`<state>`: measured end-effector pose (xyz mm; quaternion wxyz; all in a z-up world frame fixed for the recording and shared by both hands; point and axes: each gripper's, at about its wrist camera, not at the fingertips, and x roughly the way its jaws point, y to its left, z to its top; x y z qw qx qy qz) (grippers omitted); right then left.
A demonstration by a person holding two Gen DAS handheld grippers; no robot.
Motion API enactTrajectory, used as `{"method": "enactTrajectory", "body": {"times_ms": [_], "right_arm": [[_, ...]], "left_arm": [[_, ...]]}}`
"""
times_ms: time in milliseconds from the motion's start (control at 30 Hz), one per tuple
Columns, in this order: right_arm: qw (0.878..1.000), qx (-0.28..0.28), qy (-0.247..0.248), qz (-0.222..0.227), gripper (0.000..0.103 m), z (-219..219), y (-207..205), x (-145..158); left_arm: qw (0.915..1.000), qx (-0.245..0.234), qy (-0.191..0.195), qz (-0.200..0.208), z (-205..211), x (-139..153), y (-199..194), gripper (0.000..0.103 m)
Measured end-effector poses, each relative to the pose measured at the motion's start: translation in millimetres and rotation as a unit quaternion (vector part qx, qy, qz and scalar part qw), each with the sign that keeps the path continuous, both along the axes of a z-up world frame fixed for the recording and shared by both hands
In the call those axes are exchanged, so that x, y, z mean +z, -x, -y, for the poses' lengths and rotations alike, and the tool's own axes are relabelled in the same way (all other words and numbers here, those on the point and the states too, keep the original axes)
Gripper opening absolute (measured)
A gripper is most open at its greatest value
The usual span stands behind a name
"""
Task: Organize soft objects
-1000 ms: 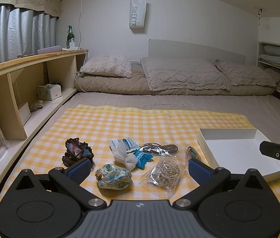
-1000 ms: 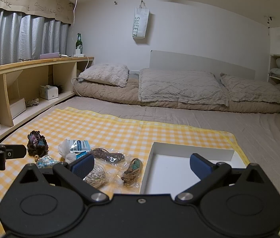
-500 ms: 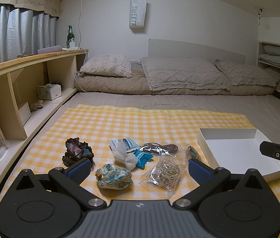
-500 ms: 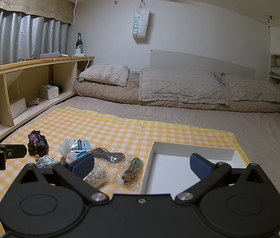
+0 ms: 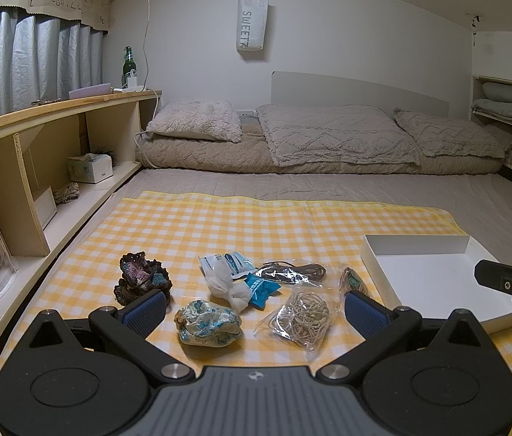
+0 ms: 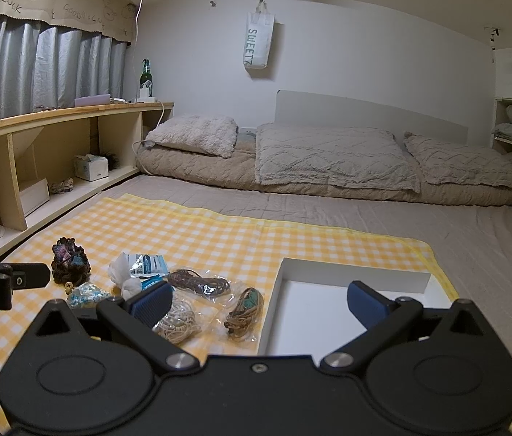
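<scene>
Several soft items lie on a yellow checked cloth (image 5: 256, 225): a dark crocheted piece (image 5: 141, 279), a blue-patterned fabric ball (image 5: 207, 323), a white knotted cloth (image 5: 225, 283), blue packets (image 5: 261, 287), a bagged beige cord (image 5: 305, 316), a bagged dark cord (image 5: 292, 272) and a bagged brown-teal cord (image 6: 245, 307). An empty white tray (image 5: 434, 276) sits to their right. My left gripper (image 5: 254, 309) is open and empty, just short of the fabric ball. My right gripper (image 6: 259, 301) is open and empty, over the tray's left edge (image 6: 274, 305).
A wooden shelf unit (image 5: 38, 167) runs along the left, with a tissue box (image 5: 90, 167). A grey mattress with pillows (image 5: 328, 138) and folded bedding lies beyond the cloth. More shelves stand at the far right (image 5: 510, 109).
</scene>
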<state>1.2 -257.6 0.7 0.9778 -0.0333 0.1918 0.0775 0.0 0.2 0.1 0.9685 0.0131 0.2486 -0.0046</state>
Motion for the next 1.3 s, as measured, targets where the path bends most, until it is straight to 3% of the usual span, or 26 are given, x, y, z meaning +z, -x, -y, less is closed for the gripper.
{"method": "enactTrajectory", "body": {"times_ms": [967, 1300], "right_arm": [[1.000, 0.002, 0.000, 0.002, 0.103, -5, 4, -3], [1.000, 0.010, -0.001, 0.016, 0.103, -5, -9, 19]], "left_arm": [[1.0000, -0.001, 0.003, 0.003, -2, 3, 0, 0.103], [0.9985, 0.019, -0.034, 0.038, -8, 27, -15, 0.103]]}}
